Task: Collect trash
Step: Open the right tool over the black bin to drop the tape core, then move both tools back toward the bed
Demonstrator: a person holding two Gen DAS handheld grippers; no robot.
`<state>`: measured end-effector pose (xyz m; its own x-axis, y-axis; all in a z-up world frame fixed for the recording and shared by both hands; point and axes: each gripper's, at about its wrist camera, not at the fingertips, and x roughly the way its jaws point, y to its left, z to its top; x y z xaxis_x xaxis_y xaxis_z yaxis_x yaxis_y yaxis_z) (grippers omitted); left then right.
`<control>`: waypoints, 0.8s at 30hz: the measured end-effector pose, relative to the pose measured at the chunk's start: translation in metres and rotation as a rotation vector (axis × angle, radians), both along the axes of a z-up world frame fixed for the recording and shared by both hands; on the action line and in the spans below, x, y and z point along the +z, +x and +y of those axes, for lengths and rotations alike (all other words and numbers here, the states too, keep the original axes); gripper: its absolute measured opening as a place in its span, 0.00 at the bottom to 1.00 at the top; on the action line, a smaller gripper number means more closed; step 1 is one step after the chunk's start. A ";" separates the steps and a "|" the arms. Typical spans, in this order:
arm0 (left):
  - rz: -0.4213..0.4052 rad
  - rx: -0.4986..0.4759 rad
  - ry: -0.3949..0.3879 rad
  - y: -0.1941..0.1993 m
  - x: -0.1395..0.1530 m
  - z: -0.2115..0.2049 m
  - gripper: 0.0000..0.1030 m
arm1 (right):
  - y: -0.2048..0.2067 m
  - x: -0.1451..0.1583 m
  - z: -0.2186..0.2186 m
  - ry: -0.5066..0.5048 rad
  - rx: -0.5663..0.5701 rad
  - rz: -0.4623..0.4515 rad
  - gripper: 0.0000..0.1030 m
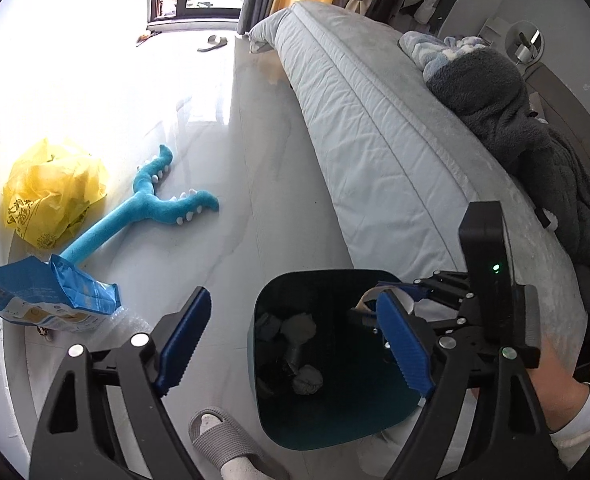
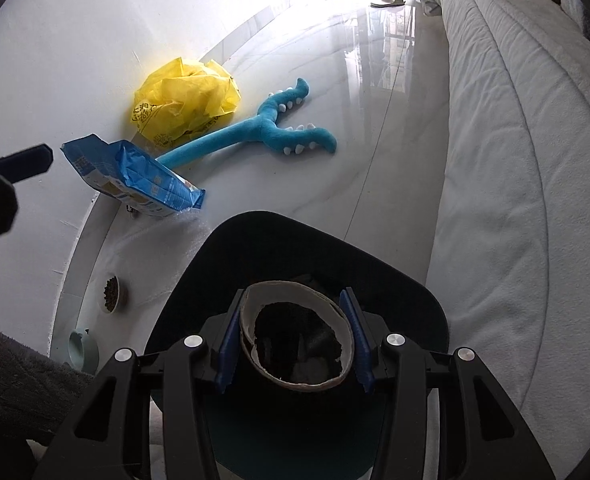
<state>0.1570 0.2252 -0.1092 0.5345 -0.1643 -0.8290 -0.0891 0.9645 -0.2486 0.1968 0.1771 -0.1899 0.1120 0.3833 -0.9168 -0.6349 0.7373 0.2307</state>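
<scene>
1. The right gripper [image 2: 296,344] is pinching a cardboard ring [image 2: 295,336] between its blue pads [image 2: 361,344], holding it directly over the open mouth of the dark trash bin [image 2: 395,280].
2. The left gripper [image 1: 295,344] is hovering with its jaws spread wide and nothing between them, above the bin [image 1: 263,400], which is holding crumpled grey trash [image 1: 307,378].
3. Ahead and to the left of both grippers, a blue packet [image 2: 135,178] is lying on the glossy floor [image 2: 375,120], with a crumpled yellow plastic bag [image 2: 183,100] just beyond it by the wall.
4. A blue plush toy [image 2: 263,128] is lying beside the bag, touching the packet.
5. To the right of the right gripper, a bed [image 2: 515,160] is running alongside the bin.
6. A small bowl of pellets [image 2: 112,294] is sitting on the floor to the left.
</scene>
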 end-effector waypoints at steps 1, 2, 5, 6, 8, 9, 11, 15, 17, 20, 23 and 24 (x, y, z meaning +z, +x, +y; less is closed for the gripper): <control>-0.014 0.002 0.005 0.000 0.004 0.000 0.82 | 0.000 -0.001 0.000 -0.006 0.002 0.002 0.47; -0.027 0.003 0.009 0.001 0.008 -0.001 0.81 | -0.001 -0.002 0.000 -0.011 0.003 0.005 0.47; -0.064 0.009 0.008 0.002 0.018 -0.001 0.79 | -0.001 -0.002 -0.001 -0.023 0.000 0.011 0.47; -0.082 0.010 0.009 0.002 0.024 -0.001 0.79 | -0.001 -0.002 -0.001 -0.028 0.000 0.013 0.52; -0.110 0.019 0.013 0.002 0.032 -0.002 0.78 | -0.002 0.001 -0.002 -0.028 -0.002 0.011 0.63; -0.128 0.024 0.008 0.003 0.038 -0.002 0.78 | -0.002 0.003 -0.002 -0.025 -0.003 0.008 0.64; -0.164 0.036 -0.002 0.004 0.050 -0.004 0.78 | -0.003 0.011 -0.003 -0.014 0.000 -0.002 0.64; -0.228 0.038 0.002 0.009 0.072 -0.014 0.78 | -0.005 0.027 -0.008 0.010 0.001 -0.033 0.65; -0.257 0.033 0.008 0.011 0.084 -0.023 0.78 | -0.004 0.039 -0.016 0.034 -0.006 -0.048 0.65; -0.302 0.021 0.013 0.013 0.098 -0.035 0.78 | -0.003 0.056 -0.028 0.076 -0.017 -0.075 0.65; -0.355 -0.001 0.040 0.015 0.111 -0.051 0.78 | -0.003 0.074 -0.043 0.120 -0.030 -0.106 0.67; -0.372 -0.010 0.057 0.016 0.115 -0.058 0.78 | -0.003 0.080 -0.049 0.135 -0.035 -0.119 0.68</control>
